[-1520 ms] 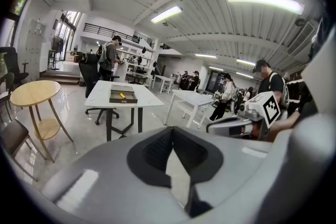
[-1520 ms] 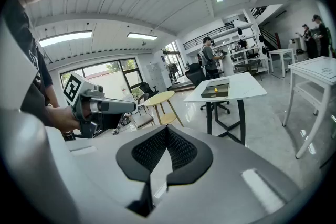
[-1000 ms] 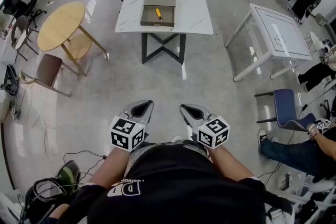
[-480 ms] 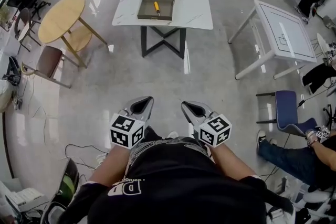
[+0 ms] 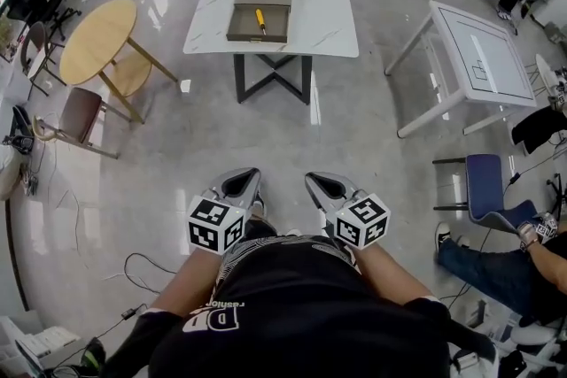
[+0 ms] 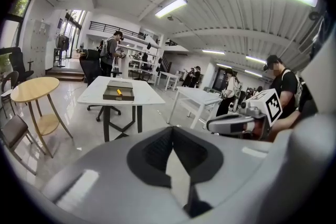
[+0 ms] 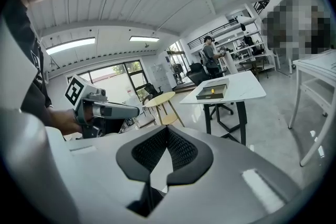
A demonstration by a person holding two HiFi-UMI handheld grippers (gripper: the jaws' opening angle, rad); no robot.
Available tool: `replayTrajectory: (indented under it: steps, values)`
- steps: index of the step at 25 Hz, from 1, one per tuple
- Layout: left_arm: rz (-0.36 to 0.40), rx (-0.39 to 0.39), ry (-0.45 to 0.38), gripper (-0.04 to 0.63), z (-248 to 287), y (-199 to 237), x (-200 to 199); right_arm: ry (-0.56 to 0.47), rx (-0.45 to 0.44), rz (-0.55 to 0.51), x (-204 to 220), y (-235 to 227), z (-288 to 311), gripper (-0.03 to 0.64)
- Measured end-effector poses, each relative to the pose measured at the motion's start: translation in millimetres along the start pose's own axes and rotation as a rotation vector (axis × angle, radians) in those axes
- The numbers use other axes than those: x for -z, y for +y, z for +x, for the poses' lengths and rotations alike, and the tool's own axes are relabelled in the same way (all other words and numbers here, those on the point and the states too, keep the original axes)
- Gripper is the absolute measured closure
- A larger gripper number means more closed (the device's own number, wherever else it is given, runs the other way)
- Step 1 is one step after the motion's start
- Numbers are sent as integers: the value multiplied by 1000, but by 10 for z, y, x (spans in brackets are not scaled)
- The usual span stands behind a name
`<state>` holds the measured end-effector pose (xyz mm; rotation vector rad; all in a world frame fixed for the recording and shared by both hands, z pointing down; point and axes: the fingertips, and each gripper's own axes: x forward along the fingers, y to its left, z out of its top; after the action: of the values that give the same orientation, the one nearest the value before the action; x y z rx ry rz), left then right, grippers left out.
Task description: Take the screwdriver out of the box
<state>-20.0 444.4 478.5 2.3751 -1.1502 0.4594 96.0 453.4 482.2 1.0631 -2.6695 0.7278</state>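
Over the last second the white surface (image 5: 328, 13) has grown slightly in the head view, and the cables and bag on the floor at lower left have slid out of sight. I read that as the person walking toward the surface rather than reaching yet. The box (image 5: 257, 36) sits about midway between the surface's near and far edges, a little left of centre. The screwdriver (image 5: 260, 20), with its yellow handle, lies inside the box's larger near compartment, untouched. Both tools are carried low and close to the body, well apart from the surface. The left hand-held gripper (image 5: 237, 184) has its jaws together with nothing between them, and the right hand-held gripper (image 5: 324, 187) is closed and empty in the same way. For the task, only the approach is under way. The jaws will likely need to part once a gripper is over the box, and the box's walls may restrict how the handle can be reached.
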Motion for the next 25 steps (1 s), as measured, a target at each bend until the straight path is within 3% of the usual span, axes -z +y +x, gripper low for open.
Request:
replayTrajectory:
  steps: [25]
  values:
    - [30,93,-32,537,1004,1844,-1364,23,101,-3,-1195,-830,1819,615]
